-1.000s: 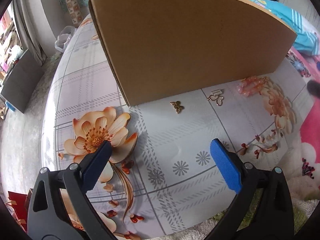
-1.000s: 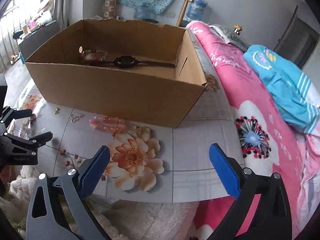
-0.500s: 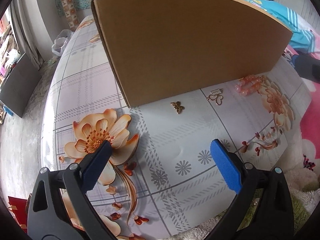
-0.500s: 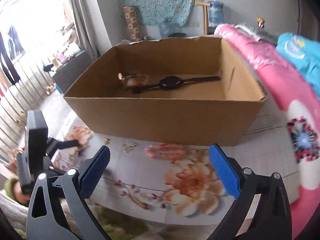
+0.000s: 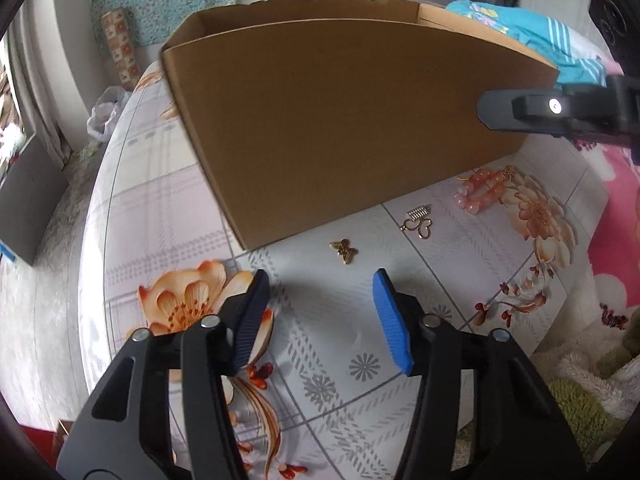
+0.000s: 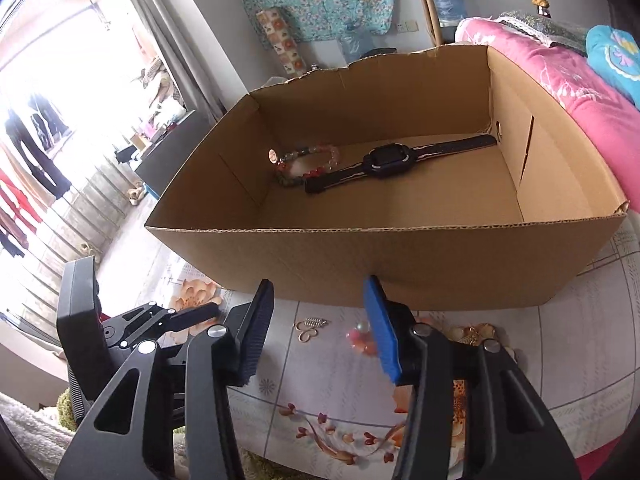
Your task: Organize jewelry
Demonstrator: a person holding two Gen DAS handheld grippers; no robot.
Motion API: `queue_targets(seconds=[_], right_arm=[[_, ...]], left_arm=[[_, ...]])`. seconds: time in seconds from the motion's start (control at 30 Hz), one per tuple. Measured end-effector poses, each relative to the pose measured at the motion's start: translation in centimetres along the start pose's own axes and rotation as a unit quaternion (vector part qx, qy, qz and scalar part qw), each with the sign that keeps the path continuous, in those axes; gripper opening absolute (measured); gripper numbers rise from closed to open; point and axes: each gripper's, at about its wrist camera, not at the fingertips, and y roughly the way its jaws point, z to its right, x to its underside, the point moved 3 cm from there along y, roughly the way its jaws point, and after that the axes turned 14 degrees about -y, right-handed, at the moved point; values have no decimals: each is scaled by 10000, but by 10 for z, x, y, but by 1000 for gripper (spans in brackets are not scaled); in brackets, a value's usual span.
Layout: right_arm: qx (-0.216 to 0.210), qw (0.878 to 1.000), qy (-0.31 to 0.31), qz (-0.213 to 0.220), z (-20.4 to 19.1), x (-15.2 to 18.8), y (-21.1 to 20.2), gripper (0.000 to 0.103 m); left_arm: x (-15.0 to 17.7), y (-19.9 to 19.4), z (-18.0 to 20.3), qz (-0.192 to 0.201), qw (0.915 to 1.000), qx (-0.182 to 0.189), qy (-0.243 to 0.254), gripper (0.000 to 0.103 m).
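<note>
- Plainly the work is mid-way: a watch (image 6: 386, 163) and a bead bracelet (image 6: 308, 160) lie inside the box (image 6: 400, 264), while three pieces wait on the bench (image 5: 160, 200) just before its near wall.
- Left gripper (image 5: 318, 312): its fingers are closing with nothing between them; it hovers over the floral cloth, short of the butterfly charm (image 5: 344, 251).
- Next along lies the heart clasp (image 5: 418, 224), then the pink beads (image 5: 482, 194), nearest the box's right end.
- Right gripper (image 6: 318, 326): fingers closing too, empty; the pink beads sit low beside its blue finger, the heart clasp between the two fingers but farther off.
- Step in hand, as I judge it: each gripper lining up on a loose piece. The next move calls for coming down until the fingers straddle a piece, flat and small as these are, then lifting it over the box wall.
- Surface: glossy cloth with orange flowers and grey checks, likely slippery under thin charms.
- Room: bright window at left, patterned curtain behind, pink bedding at right.
</note>
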Motion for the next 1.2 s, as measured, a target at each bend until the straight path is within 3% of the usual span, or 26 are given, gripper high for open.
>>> queue_targets(seconds=[0.2,0.33,0.4,0.63,0.87,1.2], right_arm=[[14,10000,-7,63,3,0,3,43],[15,9999,-24,116,2,5,1,42],[19,9999,-51,157,1,6,-2,42],[35,9998,-102,164,-2,14,-6,41],[-28,9997,-239,-55,-8,29,-5,41],[57,9905,-1169,-721,-46,43,27,33]], left_arm=[[-11,7,9,-27,9995,170,271,32],[-20,13,9,-89,9990,178,388,16],[-24,16,9,-103,9990,160,415,12],[-29,18,13,-80,9990,150,417,12],[-10,1,20,-81,9993,280,249,12],[-13,-3,9,88,9996,207,-144,12]])
